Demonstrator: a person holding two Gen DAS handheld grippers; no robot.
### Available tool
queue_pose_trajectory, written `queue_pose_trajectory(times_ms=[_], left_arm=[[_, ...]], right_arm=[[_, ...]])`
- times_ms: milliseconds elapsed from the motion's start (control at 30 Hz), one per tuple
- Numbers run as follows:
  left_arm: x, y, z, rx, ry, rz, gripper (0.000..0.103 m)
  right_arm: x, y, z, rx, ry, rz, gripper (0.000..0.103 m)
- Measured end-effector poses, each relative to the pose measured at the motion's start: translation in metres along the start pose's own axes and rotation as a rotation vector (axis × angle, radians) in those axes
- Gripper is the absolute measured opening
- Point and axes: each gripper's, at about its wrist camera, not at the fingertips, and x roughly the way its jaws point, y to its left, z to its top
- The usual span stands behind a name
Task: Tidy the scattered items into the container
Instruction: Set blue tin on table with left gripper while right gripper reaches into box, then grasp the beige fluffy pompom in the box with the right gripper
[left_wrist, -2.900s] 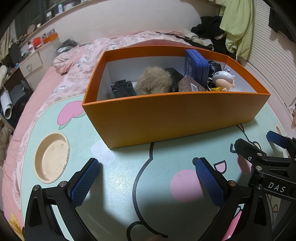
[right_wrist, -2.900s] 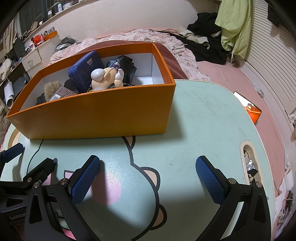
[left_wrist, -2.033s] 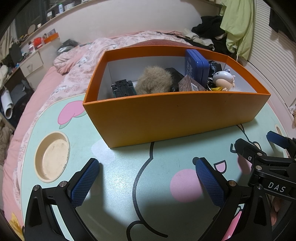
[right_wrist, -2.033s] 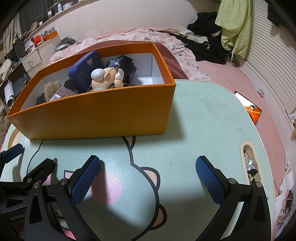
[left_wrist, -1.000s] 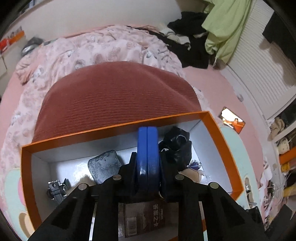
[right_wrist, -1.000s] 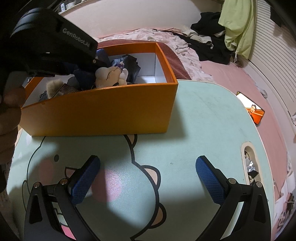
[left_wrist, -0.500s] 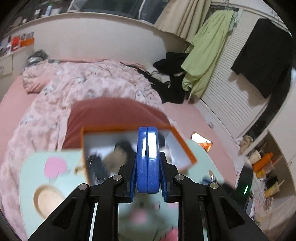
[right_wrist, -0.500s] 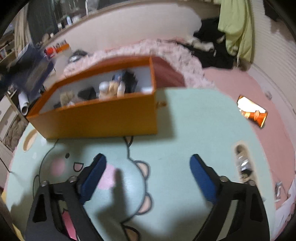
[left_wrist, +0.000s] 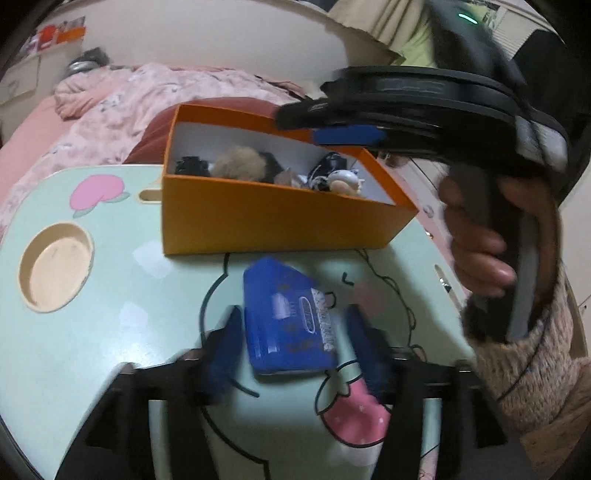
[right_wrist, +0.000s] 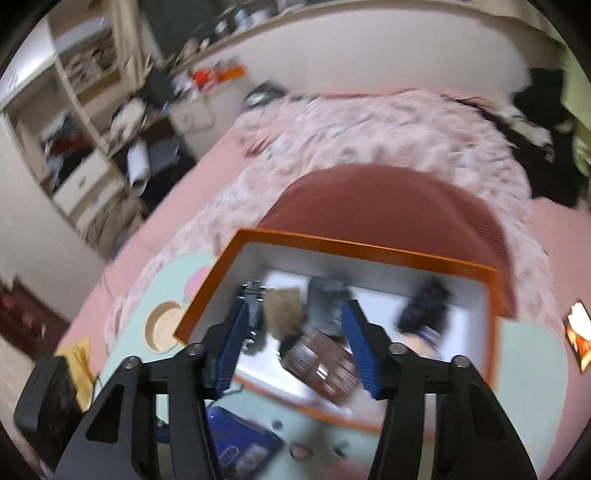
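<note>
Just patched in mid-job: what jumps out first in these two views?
The orange box at the table's far side, full of small items, dominates. A blue tin lies flat on the table in front of it, between the left gripper's opening fingers, no longer pinched. The right gripper, jaws closing on nothing, hangs above the box.

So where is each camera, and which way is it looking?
Left wrist: sits on the left gripper, looks down at the blue tin lying between its open fingers, the orange box behind; the person's right hand shows.
Right wrist: sits on the right gripper, above the box, looks down into it at the brown packet; only its own fingers show, nothing visibly gripped.
Shared: the orange box, the blue tin and the green table.
</note>
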Motion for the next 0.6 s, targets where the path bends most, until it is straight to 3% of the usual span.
queue_pose_trajectory(times_ms=[200,233,300,400,467,600], left_arm=[[-0.008,0.013,-0.004,-0.012,-0.028,0.014,0.063],[-0.008,0.015,-0.004,-0.019,-0.029,0.015,0.063],[-0.009,0.017,-0.004,-0.029,-0.036,0.015,0.063],[-0.009,0.020,-0.003,-0.030,-0.041,0.019,0.063],[-0.011,0.020,-0.002,-0.026,-0.044,0.021,0.063],[-0.015,0.022,0.001,-0.030,-0.054,0.041,0.065]], right_arm=[[0.051,0.016,0.002,-0.081,0.105,-0.034,0.038],[0.058,0.017,0.000,-0.090,0.131,-0.042,0.029],[0.060,0.021,-0.008,-0.114,0.143,-0.044,0.025],[0.052,0.022,-0.014,-0.134,0.112,-0.057,0.023],[0.040,0.015,-0.014,-0.087,0.066,-0.014,0.023],[-0.012,-0.001,-0.010,-0.004,-0.106,0.046,0.023]])
